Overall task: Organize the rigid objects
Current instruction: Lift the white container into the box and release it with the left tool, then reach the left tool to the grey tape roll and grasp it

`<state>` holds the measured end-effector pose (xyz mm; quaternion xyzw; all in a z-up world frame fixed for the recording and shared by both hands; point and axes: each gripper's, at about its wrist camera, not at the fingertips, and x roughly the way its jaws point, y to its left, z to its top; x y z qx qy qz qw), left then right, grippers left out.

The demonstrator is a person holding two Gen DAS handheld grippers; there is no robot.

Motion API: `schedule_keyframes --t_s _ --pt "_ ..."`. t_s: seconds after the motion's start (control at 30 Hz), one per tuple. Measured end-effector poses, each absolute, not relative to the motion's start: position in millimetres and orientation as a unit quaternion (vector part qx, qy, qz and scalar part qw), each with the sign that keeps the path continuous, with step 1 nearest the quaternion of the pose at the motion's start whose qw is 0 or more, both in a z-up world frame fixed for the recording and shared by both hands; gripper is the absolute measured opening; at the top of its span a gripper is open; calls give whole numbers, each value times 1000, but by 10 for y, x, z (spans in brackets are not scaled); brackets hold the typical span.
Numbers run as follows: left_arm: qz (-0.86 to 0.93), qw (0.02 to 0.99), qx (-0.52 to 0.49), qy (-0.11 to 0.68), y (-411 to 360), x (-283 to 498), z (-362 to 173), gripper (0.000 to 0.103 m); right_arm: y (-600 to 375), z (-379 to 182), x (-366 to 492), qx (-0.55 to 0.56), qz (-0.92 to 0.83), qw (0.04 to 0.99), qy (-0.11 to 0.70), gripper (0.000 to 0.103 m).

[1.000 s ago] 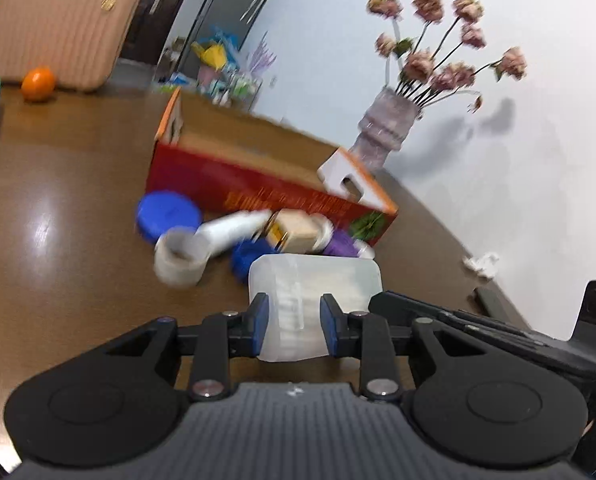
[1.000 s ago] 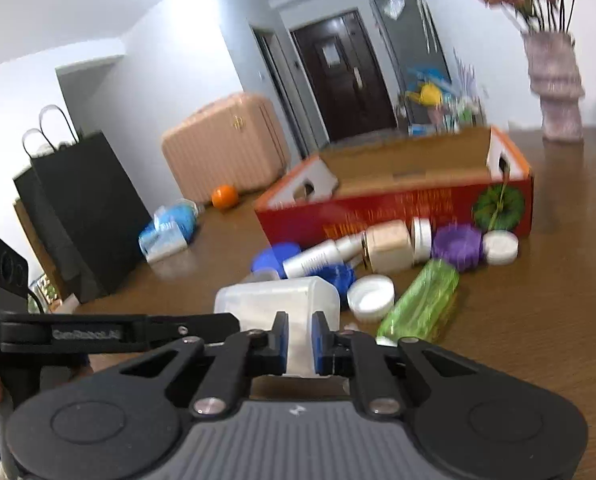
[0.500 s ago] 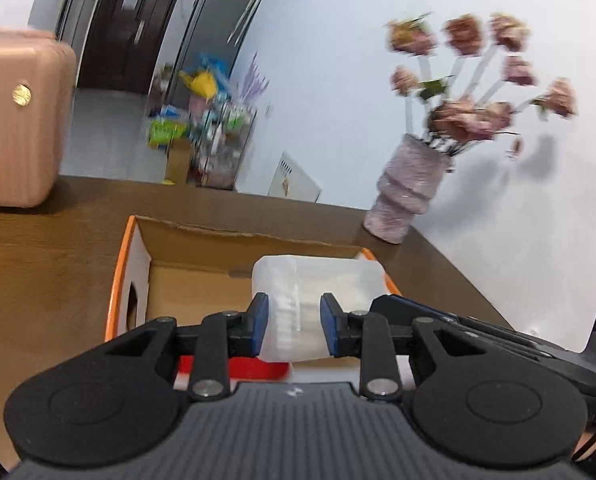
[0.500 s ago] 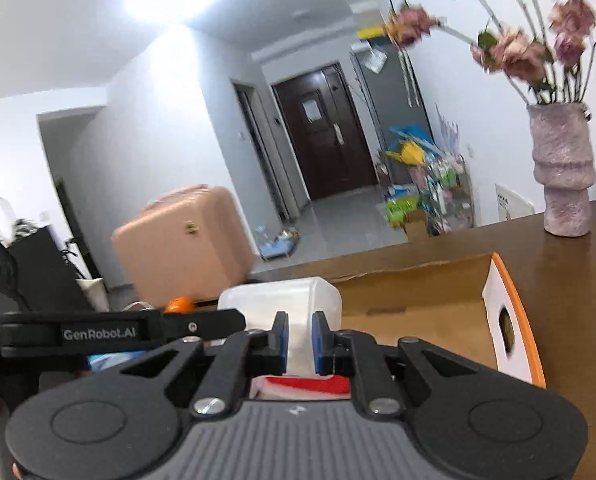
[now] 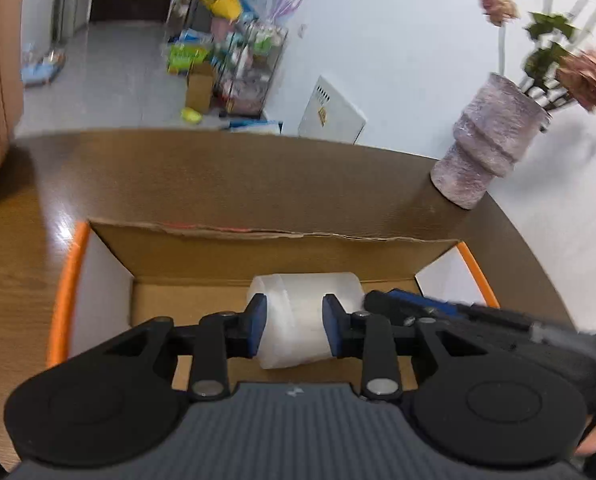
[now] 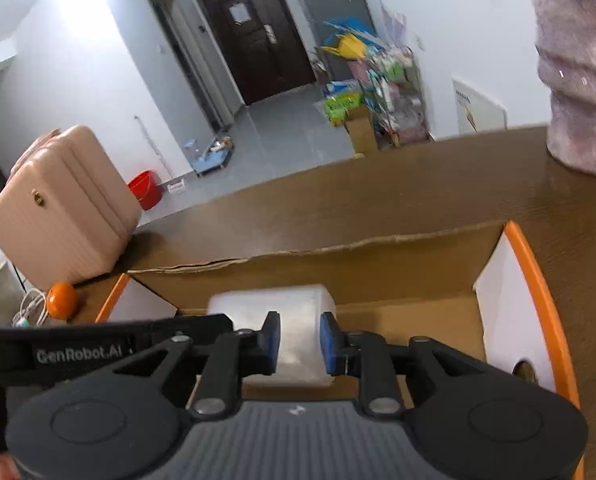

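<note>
Both claws carry one translucent white plastic container (image 5: 303, 320) over the open cardboard box (image 5: 234, 256).

The left claw (image 5: 294, 330) has its blue pads against the container's sides, holding it. The right claw (image 6: 299, 338) has just been easing open, with the container (image 6: 274, 308) between its pads; whether they press on it cannot be told. The box sits on the brown table (image 5: 226, 168), its inside otherwise bare. A ridged vase (image 5: 485, 148) stands near the box's far right corner, and a pink suitcase (image 6: 58, 208) and an orange (image 6: 61, 300) rest at the far left.
</note>
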<state>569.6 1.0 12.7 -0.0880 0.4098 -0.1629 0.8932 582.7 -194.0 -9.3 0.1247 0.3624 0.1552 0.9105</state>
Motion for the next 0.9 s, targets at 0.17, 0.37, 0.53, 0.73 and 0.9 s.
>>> schedule_keyframes --t_s 0.17,0.37,0.53,0.73,0.9 --pt "-156 918 -27 365 149 5143 506 42 -2053 255 5444 94 160 928 324 22" --pt "-107 946 70 298 370 4008 767 66 -2225 708 4500 22 181 944 276 33" --pt "-72 958 91 263 579 3124 793 76 -2208 825 3649 -26 187 951 244 38" --pt "2 969 108 220 718 2103 531 90 -2095 498 2562 -56 178 959 215 55" --pt "31 973 81 212 702 1386 248 99 -2022 99 1813 -33 180 959 215 57"
